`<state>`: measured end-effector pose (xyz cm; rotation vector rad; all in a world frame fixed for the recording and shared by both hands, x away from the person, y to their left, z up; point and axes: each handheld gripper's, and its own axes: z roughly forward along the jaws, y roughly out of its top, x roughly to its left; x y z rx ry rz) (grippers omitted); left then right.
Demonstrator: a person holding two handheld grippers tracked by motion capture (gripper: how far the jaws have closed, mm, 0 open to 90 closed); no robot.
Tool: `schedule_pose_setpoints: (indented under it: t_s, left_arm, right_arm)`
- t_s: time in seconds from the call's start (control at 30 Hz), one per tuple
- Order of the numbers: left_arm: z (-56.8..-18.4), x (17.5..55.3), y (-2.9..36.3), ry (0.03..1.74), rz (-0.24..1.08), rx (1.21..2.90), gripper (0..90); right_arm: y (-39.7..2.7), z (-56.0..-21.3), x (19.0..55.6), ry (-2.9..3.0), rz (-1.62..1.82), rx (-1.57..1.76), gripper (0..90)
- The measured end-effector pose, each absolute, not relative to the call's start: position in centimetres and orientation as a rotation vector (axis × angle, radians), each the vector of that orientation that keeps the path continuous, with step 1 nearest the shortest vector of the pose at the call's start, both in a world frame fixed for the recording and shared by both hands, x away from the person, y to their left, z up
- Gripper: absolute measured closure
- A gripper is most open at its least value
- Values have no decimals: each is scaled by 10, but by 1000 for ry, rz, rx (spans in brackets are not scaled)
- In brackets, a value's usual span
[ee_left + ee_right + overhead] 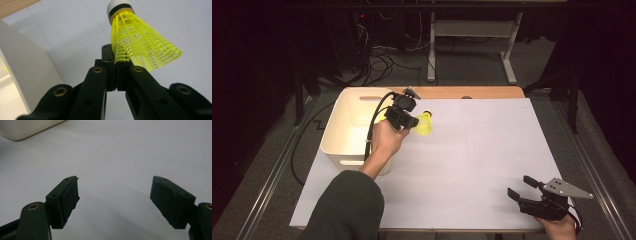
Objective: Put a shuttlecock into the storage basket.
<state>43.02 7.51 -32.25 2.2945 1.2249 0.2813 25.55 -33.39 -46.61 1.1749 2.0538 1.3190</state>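
Note:
A yellow plastic shuttlecock (424,123) with a white cork tip hangs just above the white table sheet, to the right of the bin. My left gripper (411,120) is shut on the rim of its skirt. In the left gripper view the jaws pinch the mesh of the shuttlecock (140,45), whose cork points up and away, and the left gripper (116,66) is closed tight. My right gripper (522,186) rests near the table's front right corner, open. In the right gripper view nothing lies between the jaws of the right gripper (115,195).
A cream plastic bin (343,131) with handle slots stands at the left of the table, its wall (27,70) close beside my left gripper. The white sheet (482,145) covers the table, with a wooden strip (472,92) along the far edge.

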Motion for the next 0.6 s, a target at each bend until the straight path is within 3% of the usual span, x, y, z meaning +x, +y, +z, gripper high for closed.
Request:
schedule_pose_setpoints:
  t_s: [0.6]
  left_arm:
    - [-316,430,91,1244,295,2277,888]
  right_arm:
    - [-334,-466,256,2055,1316,1171,232]
